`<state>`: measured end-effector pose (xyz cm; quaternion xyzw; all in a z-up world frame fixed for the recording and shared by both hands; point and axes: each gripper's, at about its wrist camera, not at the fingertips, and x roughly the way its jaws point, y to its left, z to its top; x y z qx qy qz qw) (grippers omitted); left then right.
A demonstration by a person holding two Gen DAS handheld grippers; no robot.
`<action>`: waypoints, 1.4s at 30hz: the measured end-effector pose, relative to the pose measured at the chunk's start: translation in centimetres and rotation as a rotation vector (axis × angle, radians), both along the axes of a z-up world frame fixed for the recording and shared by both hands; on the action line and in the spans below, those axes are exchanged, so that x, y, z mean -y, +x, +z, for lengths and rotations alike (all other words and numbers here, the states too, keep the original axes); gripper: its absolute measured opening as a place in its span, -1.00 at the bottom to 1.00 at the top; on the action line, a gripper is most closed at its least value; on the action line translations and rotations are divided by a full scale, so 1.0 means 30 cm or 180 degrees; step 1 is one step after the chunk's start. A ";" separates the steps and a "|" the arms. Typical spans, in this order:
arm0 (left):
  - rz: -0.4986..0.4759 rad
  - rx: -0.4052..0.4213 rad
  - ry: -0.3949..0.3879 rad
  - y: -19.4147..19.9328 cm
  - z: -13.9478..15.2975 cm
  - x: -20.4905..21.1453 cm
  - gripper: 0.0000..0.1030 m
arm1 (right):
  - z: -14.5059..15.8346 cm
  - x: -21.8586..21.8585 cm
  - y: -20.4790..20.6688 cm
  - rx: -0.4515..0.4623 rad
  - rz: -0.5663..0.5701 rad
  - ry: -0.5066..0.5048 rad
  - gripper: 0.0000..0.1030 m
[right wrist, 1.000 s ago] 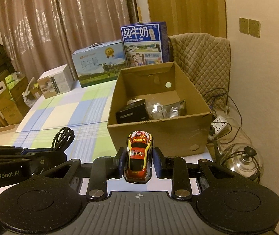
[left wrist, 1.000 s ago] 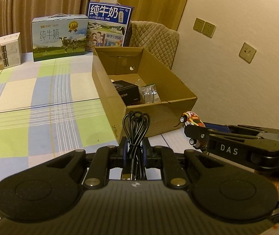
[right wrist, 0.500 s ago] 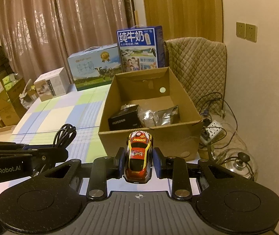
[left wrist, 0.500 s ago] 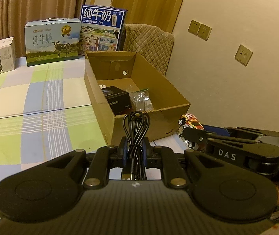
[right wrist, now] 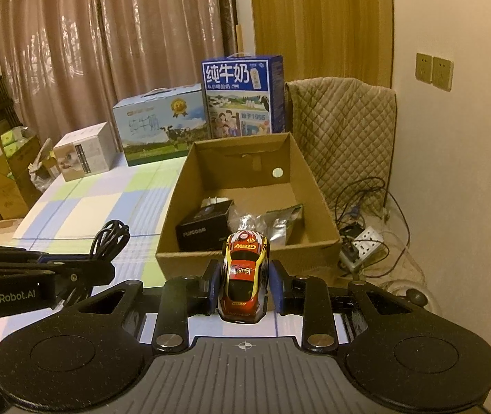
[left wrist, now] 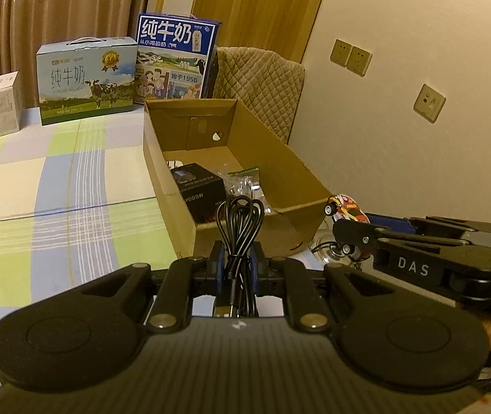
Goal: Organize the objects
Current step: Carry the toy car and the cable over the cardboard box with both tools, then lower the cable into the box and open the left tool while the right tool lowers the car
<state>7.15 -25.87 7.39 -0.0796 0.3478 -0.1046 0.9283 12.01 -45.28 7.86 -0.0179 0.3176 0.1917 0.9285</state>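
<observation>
1. The toy car [right wrist: 243, 277] was squeezed between the two fingers of the right gripper [right wrist: 244, 286]. It was up in the air, just in front of the near wall of the cardboard box [right wrist: 245, 262].
2. The black cable [left wrist: 238, 238], wound into a bundle, was squeezed between the fingers of the left gripper [left wrist: 237, 264]. It was also in the air, near the same front wall.
3. Compared with a second before, the box looked bigger and closer in both views. More of its inside could be seen. Both grippers had come nearer and a bit higher. Both kept their hold.
4. I think this meant the car and the cable were about to go into the box. Neither one was over the opening yet.
5. Inside the box lay a small black box [right wrist: 204, 229] and some shiny bags [right wrist: 283, 222]. There was bare floor toward the back of the box.
6. The box sat on a checked tablecloth [left wrist: 55, 186]. Two milk cartons [left wrist: 85, 79] stood behind it. A power strip [right wrist: 364, 246] and wires lay on the floor to the right.
</observation>
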 end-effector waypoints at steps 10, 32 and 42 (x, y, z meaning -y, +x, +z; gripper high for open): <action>-0.0026 0.0020 0.0057 0.127 0.026 0.024 -0.78 | 0.032 0.016 0.133 0.0031 0.0050 -0.0059 -0.48; -0.0048 -0.0070 0.0125 0.487 -0.019 0.065 -0.70 | -0.012 0.003 0.453 -0.0087 0.0123 -0.0109 -0.48; 0.0118 -0.0185 0.0174 0.475 -0.061 -0.008 -0.27 | -0.036 -0.003 0.457 -0.0154 0.0133 -0.0074 -0.48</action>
